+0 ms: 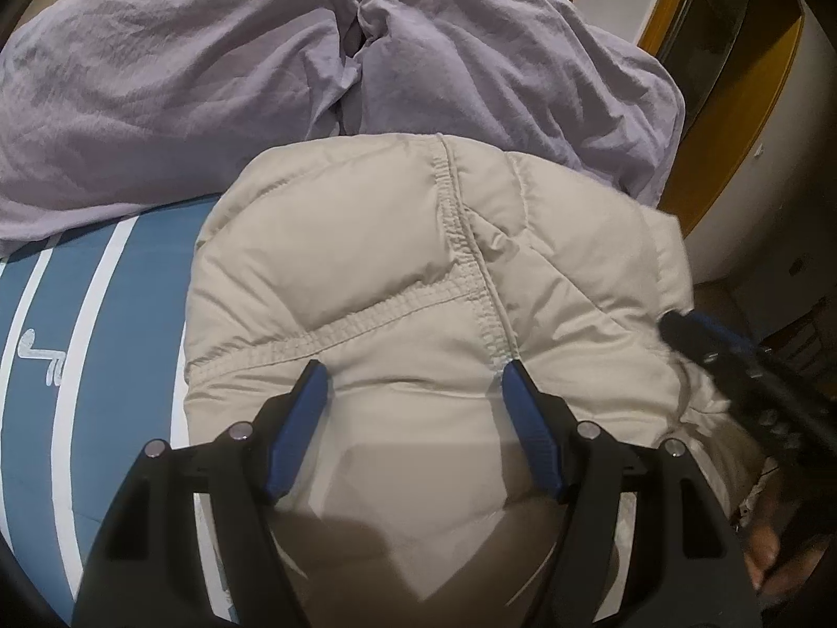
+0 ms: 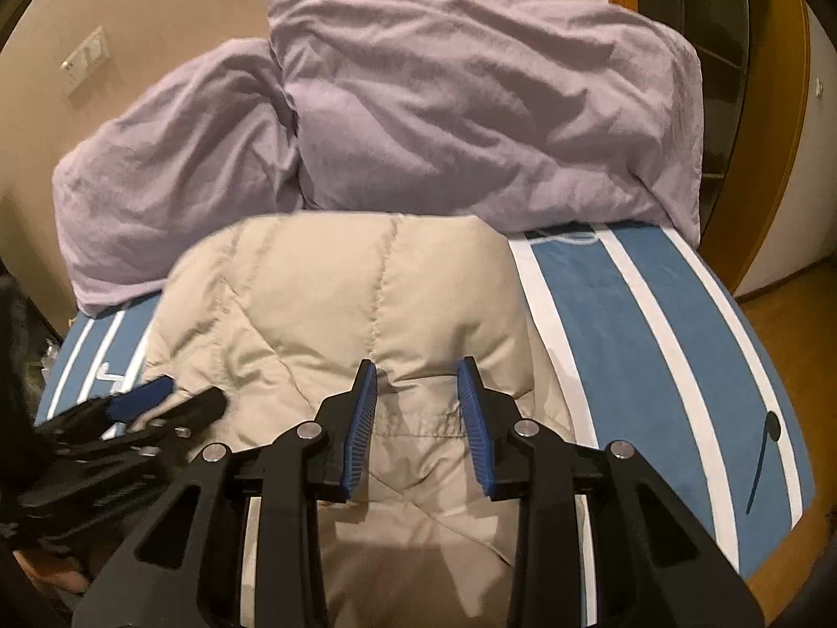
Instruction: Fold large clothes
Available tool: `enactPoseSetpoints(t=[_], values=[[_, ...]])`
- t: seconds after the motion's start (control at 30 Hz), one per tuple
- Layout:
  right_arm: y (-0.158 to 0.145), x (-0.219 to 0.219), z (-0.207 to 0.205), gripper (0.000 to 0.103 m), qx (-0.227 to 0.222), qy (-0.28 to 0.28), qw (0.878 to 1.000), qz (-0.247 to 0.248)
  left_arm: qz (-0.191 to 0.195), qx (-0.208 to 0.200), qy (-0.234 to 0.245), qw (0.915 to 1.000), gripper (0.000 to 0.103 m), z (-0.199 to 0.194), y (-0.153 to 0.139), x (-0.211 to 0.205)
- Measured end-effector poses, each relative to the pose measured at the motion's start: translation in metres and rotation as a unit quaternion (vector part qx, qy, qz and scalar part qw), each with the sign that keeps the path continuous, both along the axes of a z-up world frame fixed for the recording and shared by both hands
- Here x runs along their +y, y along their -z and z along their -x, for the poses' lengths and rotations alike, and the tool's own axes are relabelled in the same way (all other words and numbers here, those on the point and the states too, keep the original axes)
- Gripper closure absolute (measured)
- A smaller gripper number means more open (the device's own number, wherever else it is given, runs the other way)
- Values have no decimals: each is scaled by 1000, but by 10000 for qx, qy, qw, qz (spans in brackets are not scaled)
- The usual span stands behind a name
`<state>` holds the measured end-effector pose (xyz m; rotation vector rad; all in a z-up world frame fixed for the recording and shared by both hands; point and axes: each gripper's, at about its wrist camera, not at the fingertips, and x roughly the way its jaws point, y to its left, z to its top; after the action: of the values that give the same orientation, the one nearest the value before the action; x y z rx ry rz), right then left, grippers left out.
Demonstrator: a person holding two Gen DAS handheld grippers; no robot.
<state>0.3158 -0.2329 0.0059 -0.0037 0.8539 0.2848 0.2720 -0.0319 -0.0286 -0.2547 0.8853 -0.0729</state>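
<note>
A beige quilted puffer jacket lies bunched on the blue bed cover; it also shows in the right wrist view. My left gripper is open, its blue pads just above the jacket's stitched seam, holding nothing. My right gripper is open over the jacket's near part, a fold of fabric between the pads but not clamped. The right gripper shows at the right edge of the left wrist view. The left gripper shows at the left of the right wrist view.
A blue bed cover with white stripes carries the jacket. Two lilac pillows lie behind it. A beige wall and an orange wooden door frame stand beyond. Wood floor lies at the bed's right.
</note>
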Motion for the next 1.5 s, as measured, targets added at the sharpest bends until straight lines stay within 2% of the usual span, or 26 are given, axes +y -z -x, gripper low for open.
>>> enactPoseSetpoints(t=[0.1, 0.3, 0.63, 0.9, 1.07, 1.27, 1.4, 1.5], values=[[13, -1, 0, 69, 127, 30, 9999, 114, 20, -37, 56, 10000, 33, 2, 0, 0], [34, -7, 0, 69, 233, 133, 9996, 30, 88, -79, 109, 9999, 33, 2, 0, -2], [49, -9, -5, 69, 371, 228, 9990, -54, 97, -129, 216, 9996, 31, 2, 0, -5], [57, -9, -5, 69, 402, 271, 9988, -43, 329, -198, 59, 9992, 31, -3, -21, 7], [59, -9, -5, 69, 391, 280, 9988, -66, 28, -267, -106, 9996, 31, -16, -29, 12], [62, -11, -4, 69, 386, 270, 9988, -120, -255, -192, -333, 9989, 30, -33, -25, 14], [62, -11, -4, 68, 379, 270, 9988, -139, -650, -200, -394, 9969, 21, -36, -13, 6], [62, -11, -4, 68, 369, 265, 9989, -119, -1144, -326, -354, 9923, 18, -35, -2, -7]])
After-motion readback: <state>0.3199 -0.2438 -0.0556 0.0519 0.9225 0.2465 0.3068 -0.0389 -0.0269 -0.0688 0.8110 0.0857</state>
